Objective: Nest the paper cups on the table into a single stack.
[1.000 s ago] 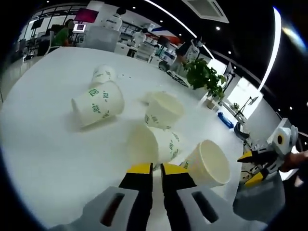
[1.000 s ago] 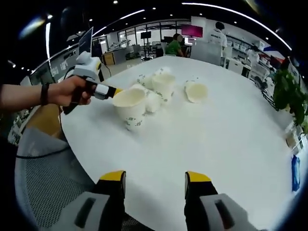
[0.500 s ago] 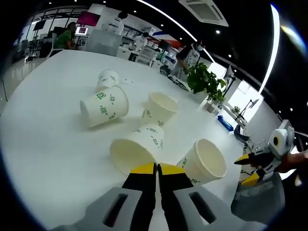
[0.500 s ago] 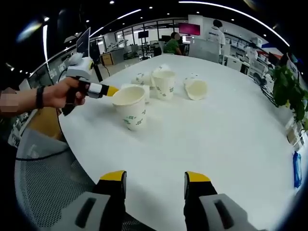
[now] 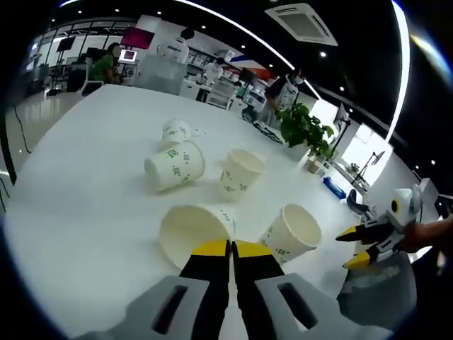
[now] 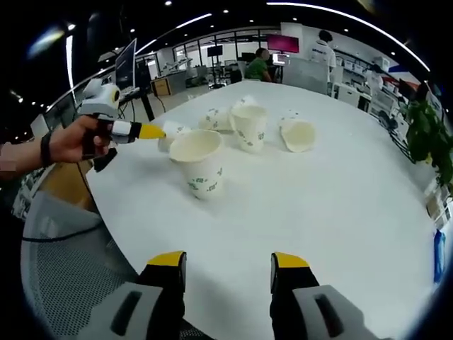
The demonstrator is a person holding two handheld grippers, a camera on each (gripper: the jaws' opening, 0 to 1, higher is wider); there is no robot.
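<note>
Paper cup point(image 5: 195, 230) in left gripper point(image 5: 231, 249).

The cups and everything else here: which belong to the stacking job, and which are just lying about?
Job:
held paper cup
upright paper cups
tipped paper cups
left hand-held gripper

Lying about:
potted plant
mesh chair

Big open office, long ceiling light strips point(image 5: 233, 28), leafy green potted plant point(image 5: 306, 129) by bright windows, pink wall screen point(image 6: 297, 44) in back.
</note>
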